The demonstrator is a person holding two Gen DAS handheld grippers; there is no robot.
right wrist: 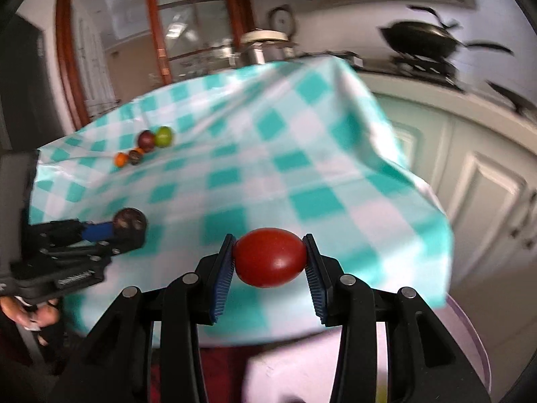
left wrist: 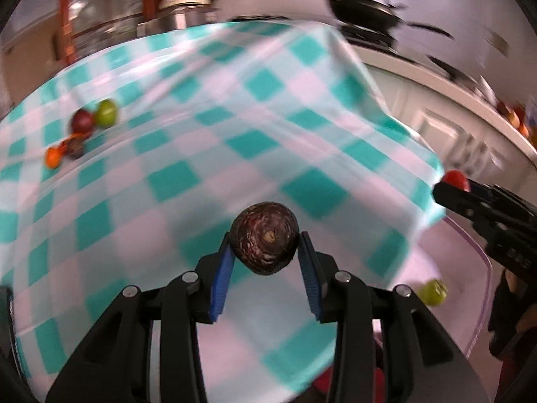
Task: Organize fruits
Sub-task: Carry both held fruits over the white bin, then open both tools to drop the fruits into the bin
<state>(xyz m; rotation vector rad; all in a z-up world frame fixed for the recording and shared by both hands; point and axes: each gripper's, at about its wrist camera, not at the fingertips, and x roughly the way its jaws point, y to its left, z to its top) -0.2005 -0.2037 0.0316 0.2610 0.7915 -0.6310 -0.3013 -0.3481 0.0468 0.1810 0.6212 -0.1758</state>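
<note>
**Both grippers carry fruit above the worktop**

The left gripper (left wrist: pixel 265 252) pinches a dark brown fruit (left wrist: pixel 264 237) between its fingers; the right gripper (right wrist: pixel 270 258) pinches a red fruit (right wrist: pixel 270 257). Both hang above the checked cloth (left wrist: pixel 208 127) near the worktop's near edge. Four small fruits (left wrist: pixel 82 134) sit near the far left edge.
</note>
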